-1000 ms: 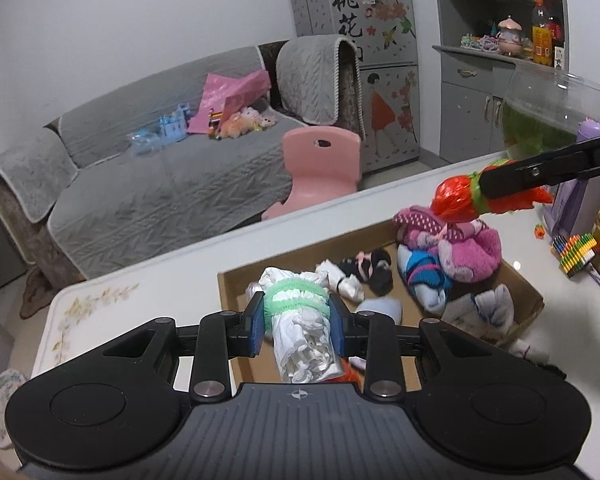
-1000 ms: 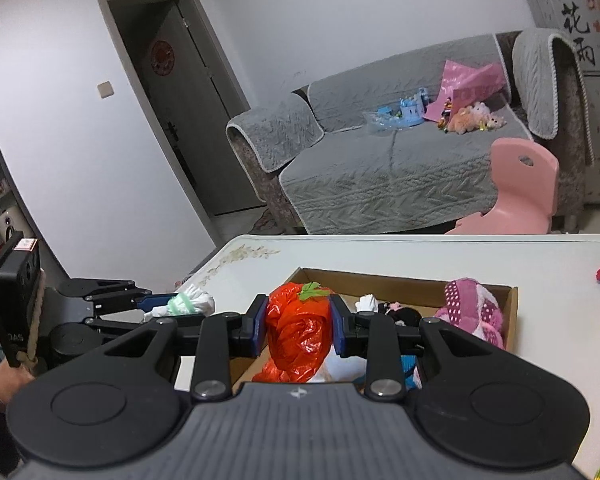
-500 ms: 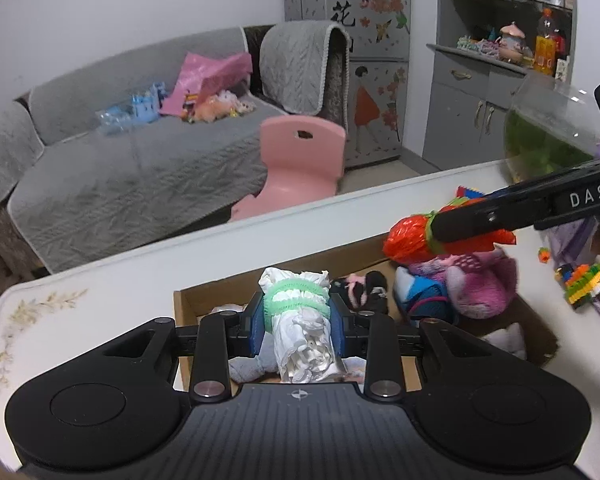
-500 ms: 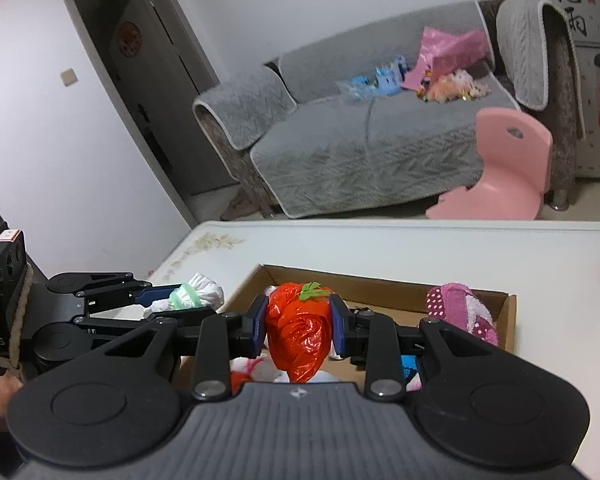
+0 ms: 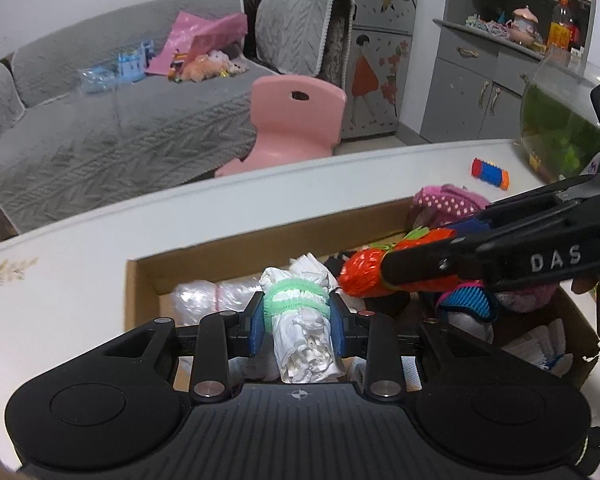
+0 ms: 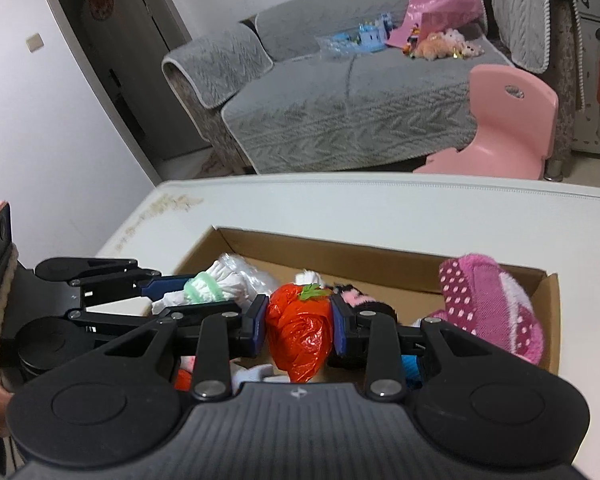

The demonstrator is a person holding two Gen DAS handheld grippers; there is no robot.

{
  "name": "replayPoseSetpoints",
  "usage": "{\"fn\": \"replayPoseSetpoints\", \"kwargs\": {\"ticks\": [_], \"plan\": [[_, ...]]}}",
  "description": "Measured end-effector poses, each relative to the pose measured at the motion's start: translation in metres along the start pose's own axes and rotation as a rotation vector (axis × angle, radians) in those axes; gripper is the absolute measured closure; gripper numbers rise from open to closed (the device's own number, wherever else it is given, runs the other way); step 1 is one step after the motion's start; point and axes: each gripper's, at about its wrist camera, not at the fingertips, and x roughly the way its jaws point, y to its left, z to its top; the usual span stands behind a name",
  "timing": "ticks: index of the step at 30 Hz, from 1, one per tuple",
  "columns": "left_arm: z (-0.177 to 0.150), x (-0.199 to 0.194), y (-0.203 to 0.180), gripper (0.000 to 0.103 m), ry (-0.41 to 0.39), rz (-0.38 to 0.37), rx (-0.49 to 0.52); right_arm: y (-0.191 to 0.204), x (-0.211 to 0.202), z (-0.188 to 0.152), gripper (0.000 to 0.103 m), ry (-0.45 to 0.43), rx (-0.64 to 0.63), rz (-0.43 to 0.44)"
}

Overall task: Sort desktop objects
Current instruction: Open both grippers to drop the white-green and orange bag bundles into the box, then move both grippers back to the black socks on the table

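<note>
Two grippers are mine, and both hang over the brown cardboard box [image 5: 236, 246] on the white table [image 5: 80, 264]. Inside it lies a fuzzy pink slipper [image 6: 488, 300]. My left gripper [image 5: 298, 322] squeezes a white bag roll [image 5: 304, 344] with green bands. My right gripper [image 6: 298, 324] squeezes an orange bag roll [image 6: 298, 332] with a little green leaf [image 6: 311, 291]

Grey quilted sofa [image 5: 112, 120] at the back with a pink bag [image 5: 204, 38] on it, pink child's chair [image 5: 292, 120] in front, fish tank [image 5: 560, 120] off right
</note>
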Motion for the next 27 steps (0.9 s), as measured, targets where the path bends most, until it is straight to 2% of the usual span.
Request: {"fn": "replayPoseSetpoints", "kwargs": {"ticks": [4,5,6,7,8,14,18,20,21,23,27], "plan": [[-0.004,0.012,-0.001,0.06,0.014,-0.017,-0.009,-0.001,0.007,-0.007,0.068,0.014,-0.002,-0.028],[-0.005,0.013,-0.002,0.049,0.014,-0.017,-0.008,0.0,0.007,-0.007,0.065,0.012,-0.01,-0.042],[-0.004,0.014,-0.002,0.03,0.013,-0.019,-0.01,0.0,0.005,-0.008,0.064,0.009,-0.018,-0.05],[-0.005,0.014,-0.003,0.02,0.008,-0.021,-0.011,0.001,0.006,-0.007,0.062,0.007,-0.021,-0.052],[-0.005,0.012,-0.003,0.015,-0.002,-0.026,-0.009,0.001,0.003,-0.008,0.06,0.002,-0.022,-0.051],[-0.011,-0.023,-0.013,0.014,-0.066,-0.01,0.032,0.008,-0.024,-0.007,0.056,-0.064,-0.039,-0.034],[-0.032,-0.068,-0.021,0.007,-0.133,-0.005,0.057,0.019,-0.067,-0.017,0.05,-0.138,-0.079,-0.025],[-0.048,-0.09,-0.025,0.0,-0.156,-0.016,0.065,0.023,-0.093,-0.031,0.041,-0.172,-0.103,-0.027],[-0.059,-0.102,-0.027,0.0,-0.171,-0.017,0.065,0.025,-0.107,-0.041,0.036,-0.185,-0.113,-0.017],[-0.077,-0.116,-0.028,0.0,-0.169,-0.03,0.05,0.027,-0.127,-0.062,0.015,-0.203,-0.128,-0.022],[-0.111,-0.131,-0.034,0.0,-0.148,-0.036,0.01,0.024,-0.148,-0.112,0.014,-0.197,-0.135,-0.058]]}}
